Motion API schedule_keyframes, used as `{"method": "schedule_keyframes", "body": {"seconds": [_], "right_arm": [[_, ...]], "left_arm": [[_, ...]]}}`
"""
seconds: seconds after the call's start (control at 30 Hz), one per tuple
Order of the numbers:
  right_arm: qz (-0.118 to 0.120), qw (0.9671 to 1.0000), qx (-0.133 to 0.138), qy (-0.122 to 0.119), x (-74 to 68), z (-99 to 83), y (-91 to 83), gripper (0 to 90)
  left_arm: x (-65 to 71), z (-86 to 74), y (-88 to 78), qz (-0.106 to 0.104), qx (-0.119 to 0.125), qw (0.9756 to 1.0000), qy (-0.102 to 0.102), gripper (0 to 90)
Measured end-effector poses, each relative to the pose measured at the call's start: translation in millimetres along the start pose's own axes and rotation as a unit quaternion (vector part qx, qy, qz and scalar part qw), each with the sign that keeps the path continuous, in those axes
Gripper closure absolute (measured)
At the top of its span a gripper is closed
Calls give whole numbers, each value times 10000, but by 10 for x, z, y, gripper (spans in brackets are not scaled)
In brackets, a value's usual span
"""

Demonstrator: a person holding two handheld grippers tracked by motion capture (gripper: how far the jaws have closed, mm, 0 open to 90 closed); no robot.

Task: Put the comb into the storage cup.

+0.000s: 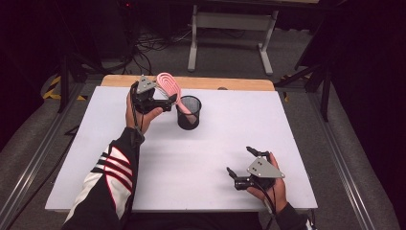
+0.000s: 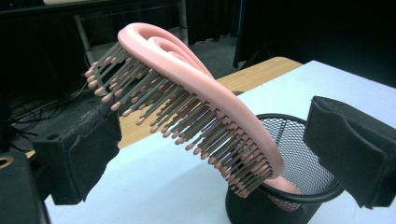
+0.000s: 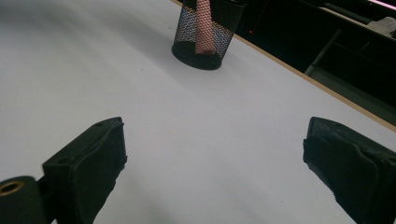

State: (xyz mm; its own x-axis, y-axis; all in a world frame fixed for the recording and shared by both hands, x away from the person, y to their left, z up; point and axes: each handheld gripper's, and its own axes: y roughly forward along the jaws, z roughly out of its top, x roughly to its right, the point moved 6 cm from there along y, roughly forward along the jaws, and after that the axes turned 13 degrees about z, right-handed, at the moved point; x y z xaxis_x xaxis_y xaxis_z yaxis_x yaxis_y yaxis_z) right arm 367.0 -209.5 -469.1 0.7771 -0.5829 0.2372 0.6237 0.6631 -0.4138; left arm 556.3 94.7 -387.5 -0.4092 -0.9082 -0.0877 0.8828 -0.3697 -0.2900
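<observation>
I have the pink hairbrush (image 2: 201, 88) standing handle-down in the black mesh cup (image 2: 303, 154), leaning over its rim so the cup carries it. My left claw (image 1: 165, 103) sits just beside the cup, spread wide off the brush. My right claw (image 1: 239, 163) waits open, well apart from the cup, low over the worktop (image 1: 201, 158).

Pink hairbrush (image 1: 168, 85) stood tilted in a black mesh cup (image 1: 188, 112).
Left gripper (image 1: 152, 98) hovered beside it, jaws apart; right gripper (image 1: 243, 165) rested open on the white counter (image 1: 201, 158).
</observation>
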Motion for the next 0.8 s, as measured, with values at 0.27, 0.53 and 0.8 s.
{"method": "schedule_keyframes", "body": {"seconds": [0.27,0.53,0.8], "right_arm": [[-8,10000,-1,8,2,0,0,69],[-20,10000,-16,-10,1,0,1,69],[-48,10000,-16,-12,5,1,0,69]], "left_arm": [[-23,-5,-67,-43,22,10000,70,53],[-41,-26,-111,-56,15,9998,166,48],[-32,-28,-173,-118,53,9997,230,49]]}}
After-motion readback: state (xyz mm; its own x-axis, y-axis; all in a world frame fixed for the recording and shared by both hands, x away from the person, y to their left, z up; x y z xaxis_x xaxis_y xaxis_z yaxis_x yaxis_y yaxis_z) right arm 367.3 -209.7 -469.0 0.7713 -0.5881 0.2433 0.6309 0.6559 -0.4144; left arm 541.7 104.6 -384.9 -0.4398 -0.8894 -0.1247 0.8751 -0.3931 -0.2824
